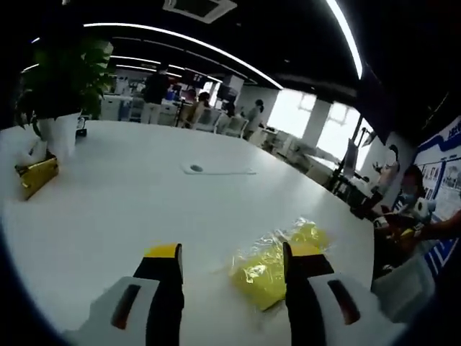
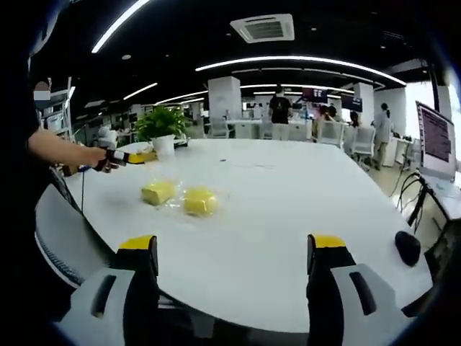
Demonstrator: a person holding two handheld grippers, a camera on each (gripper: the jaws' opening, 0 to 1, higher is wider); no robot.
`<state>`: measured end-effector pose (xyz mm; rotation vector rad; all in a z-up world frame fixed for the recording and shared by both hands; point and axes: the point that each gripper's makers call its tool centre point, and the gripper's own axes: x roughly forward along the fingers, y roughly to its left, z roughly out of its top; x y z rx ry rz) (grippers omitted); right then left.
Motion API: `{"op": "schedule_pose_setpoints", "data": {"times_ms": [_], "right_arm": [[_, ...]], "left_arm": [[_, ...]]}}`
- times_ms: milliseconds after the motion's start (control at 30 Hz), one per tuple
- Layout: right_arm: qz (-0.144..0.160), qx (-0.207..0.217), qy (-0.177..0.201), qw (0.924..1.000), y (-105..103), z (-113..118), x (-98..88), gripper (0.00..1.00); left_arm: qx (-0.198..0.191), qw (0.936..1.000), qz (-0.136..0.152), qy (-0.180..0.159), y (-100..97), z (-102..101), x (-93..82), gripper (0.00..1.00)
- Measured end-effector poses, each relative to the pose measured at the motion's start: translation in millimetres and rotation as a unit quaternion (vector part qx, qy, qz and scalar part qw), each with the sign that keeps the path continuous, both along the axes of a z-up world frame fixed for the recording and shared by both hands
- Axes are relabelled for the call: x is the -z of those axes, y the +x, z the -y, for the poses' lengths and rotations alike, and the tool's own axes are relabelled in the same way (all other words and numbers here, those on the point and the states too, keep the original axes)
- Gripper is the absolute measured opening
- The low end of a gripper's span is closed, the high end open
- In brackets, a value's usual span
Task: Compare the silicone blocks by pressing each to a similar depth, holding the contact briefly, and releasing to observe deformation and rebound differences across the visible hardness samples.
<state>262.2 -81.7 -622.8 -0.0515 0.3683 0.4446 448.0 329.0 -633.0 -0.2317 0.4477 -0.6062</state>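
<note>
**Both jaws spread wide over a broad white bench, yellow blocks untouched**

The white bench [image 2: 288,209] runs round-edged, with wide bare surface on all sides of the two yellow silicone blocks [image 2: 180,198], which lie side by side in clear wrap, well in from the near edge. A potted plant [image 2: 162,126] stands at the far side, and a dark mouse [image 2: 408,247] near the right edge. No writing is legible.

The left gripper [image 1: 230,270] hovers just short of the wrapped blocks, jaws released and holding nothing. The right gripper [image 2: 234,252] sits at the near edge, jaws likewise spread and empty. A person's hand [image 2: 97,157] reaches in over the bench's left side.
</note>
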Motion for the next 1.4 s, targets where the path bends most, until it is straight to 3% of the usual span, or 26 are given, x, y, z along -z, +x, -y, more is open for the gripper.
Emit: {"op": "schedule_pose_setpoints", "data": {"times_ms": [133,233,367,500,600,933,1000,1067,1133,1300,1400], "right_arm": [[0.007,-0.012,-0.006,0.9999,1,2,-2.0,0.78],[0.015,-0.012,-0.001,0.9998,3,3,-5.6,0.79],[0.017,-0.014,0.005,0.9997,6,3,-6.5,0.79],[0.020,-0.015,0.010,0.9996,12,1,-7.0,0.79],[0.023,-0.016,-0.013,0.9995,17,2,-4.2,0.81],[0.028,-0.019,-0.004,0.9994,27,-1,-7.4,0.86],[0.027,-0.021,-0.005,0.9994,28,-2,-6.7,0.86],[0.029,-0.023,-0.002,0.9993,29,-3,-7.6,0.88],[0.029,-0.023,0.005,0.9993,32,-4,-7.8,0.89],[0.032,-0.027,0.026,0.9988,37,-10,-9.3,0.91],[0.038,-0.031,0.040,0.9980,40,-15,-12.6,0.92]], "left_arm": [[-0.001,0.9997,0.022,0.003,-9.1,-2,-14.4,0.67],[-0.013,0.9990,0.040,-0.013,-13.1,-4,-28.8,0.74],[-0.013,0.9986,0.051,-0.008,-23.1,-7,-39.0,0.78],[0.001,0.9983,0.056,0.015,-37.9,-8,-42.6,0.88],[0.000,0.9974,0.060,0.041,-48.6,-12,-43.7,0.99],[-0.007,0.9963,0.080,0.031,-81.6,-28,-58.7,0.99],[-0.012,0.9959,0.079,0.040,-88.3,-33,-58.5,0.99],[-0.008,0.9941,0.097,0.048,-95.3,-36,-61.3,0.99],[-0.003,0.9952,0.085,0.049,-103.9,-37,-57.9,0.99],[0.008,0.9952,0.093,0.031,-125.1,-30,-65.2,0.99],[0.016,0.9949,0.092,0.039,-136.5,-26,-64.7,0.99]]}}
